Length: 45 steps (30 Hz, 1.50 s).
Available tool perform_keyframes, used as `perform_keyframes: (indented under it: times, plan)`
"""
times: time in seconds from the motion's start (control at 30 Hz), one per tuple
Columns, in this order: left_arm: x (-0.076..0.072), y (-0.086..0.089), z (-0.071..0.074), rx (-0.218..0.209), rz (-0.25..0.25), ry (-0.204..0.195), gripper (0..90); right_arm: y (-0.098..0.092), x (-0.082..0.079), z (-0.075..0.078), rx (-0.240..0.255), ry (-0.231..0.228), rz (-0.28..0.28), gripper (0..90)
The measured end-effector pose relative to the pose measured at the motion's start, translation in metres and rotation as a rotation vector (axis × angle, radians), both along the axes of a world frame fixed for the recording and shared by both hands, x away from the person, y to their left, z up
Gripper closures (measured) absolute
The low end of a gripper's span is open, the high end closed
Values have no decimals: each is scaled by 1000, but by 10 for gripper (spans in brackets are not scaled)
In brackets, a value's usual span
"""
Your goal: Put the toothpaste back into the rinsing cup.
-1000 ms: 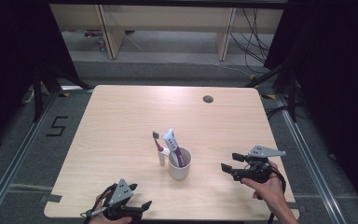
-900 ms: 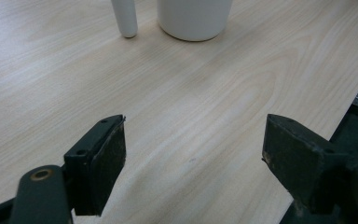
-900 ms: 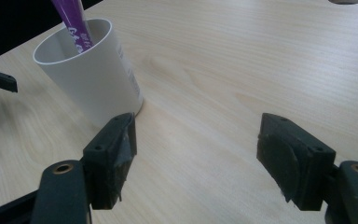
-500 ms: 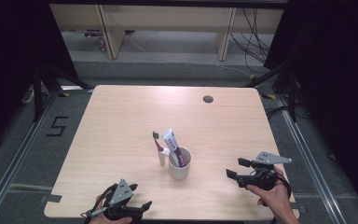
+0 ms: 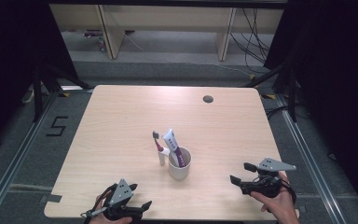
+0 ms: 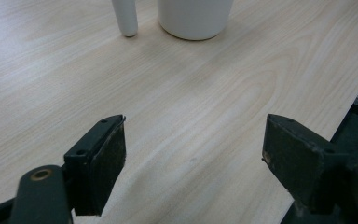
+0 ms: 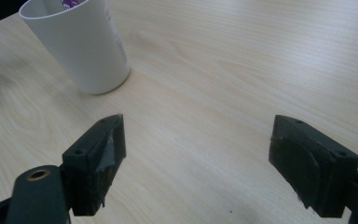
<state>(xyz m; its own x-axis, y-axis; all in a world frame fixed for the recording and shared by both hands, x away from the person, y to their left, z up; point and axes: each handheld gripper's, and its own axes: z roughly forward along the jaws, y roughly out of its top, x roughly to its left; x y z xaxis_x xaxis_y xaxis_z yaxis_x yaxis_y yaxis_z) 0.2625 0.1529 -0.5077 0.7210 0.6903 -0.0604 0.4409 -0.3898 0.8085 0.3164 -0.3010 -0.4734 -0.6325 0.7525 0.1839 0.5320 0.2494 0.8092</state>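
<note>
A white cup (image 5: 179,164) stands near the middle of the wooden table (image 5: 121,121), with a toothpaste tube (image 5: 172,142) leaning in it. A toothbrush (image 5: 158,148) with a white handle stands upright just left of the cup. My left gripper (image 5: 142,206) rests at the near edge, open, nothing between its pads; its view has the cup (image 6: 195,18) and brush handle (image 6: 125,17) ahead of the gripper (image 6: 193,140). My right gripper (image 5: 240,172) sits right of the cup, its jaws just opened wide and empty. Its view puts the cup (image 7: 84,46) ahead to the left of the gripper (image 7: 198,140).
A small dark round hole (image 5: 208,99) lies in the tabletop at the far right. Wooden shelf frames (image 5: 107,32) and cables stand behind the table. Dark curtains flank both sides. The table's edge (image 6: 354,93) runs close by the left gripper.
The right gripper has drawn back toward the near edge, away from the cup, and its jaws have spread wider. The left gripper, cup, tube and brush have stayed put.
</note>
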Motion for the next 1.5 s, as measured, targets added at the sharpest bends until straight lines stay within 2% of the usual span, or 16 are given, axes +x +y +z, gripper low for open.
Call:
perform_keyframes:
  times: [0.17,0.23,0.27,0.3,0.33,0.37,0.5,0.6,0.67,0.77,0.8,0.87,0.9,1.0,1.03,1.5]
  plan:
    - [0,0,0,0,1,0,212,-6,-3,-3,-16,-33,3,186]
    - [0,0,0,1,0,0,213,-7,-7,-2,-18,-7,-9,186]
    - [0,0,0,0,1,0,213,-8,-6,-2,-25,-36,-4,186]
    - [0,0,0,0,1,0,212,-8,-10,-1,-6,13,-15,186]
    - [0,0,0,1,0,0,212,-10,-8,-2,-23,-31,-10,186]
    - [0,1,0,10,-3,0,212,-9,-10,-2,-9,-3,-19,185]
    - [1,1,0,11,-4,-2,212,-12,-14,-3,-19,4,-15,185]
    - [1,1,0,11,-4,-1,212,-14,-15,-5,-38,-19,-15,177]
    - [1,1,0,11,-3,-1,212,-13,-19,-5,-40,20,-15,175]
    - [1,1,0,10,-2,-2,212,-16,-18,-5,-79,-22,0,173]
    - [1,1,0,10,-2,-1,212,-13,-21,-6,-49,20,-8,172]
    - [1,1,0,12,-4,-2,212,-16,-20,-6,-85,-25,8,172]
    - [1,1,0,12,-4,-2,212,-14,-23,-6,-58,24,1,172]
    - [0,1,0,11,-3,-1,212,-16,-23,-7,-81,-16,6,172]
    - [0,1,0,11,-4,-2,212,-15,-26,-7,-72,18,4,172]
    - [0,1,1,17,-13,-13,208,-17,-34,-12,-113,12,30,169]
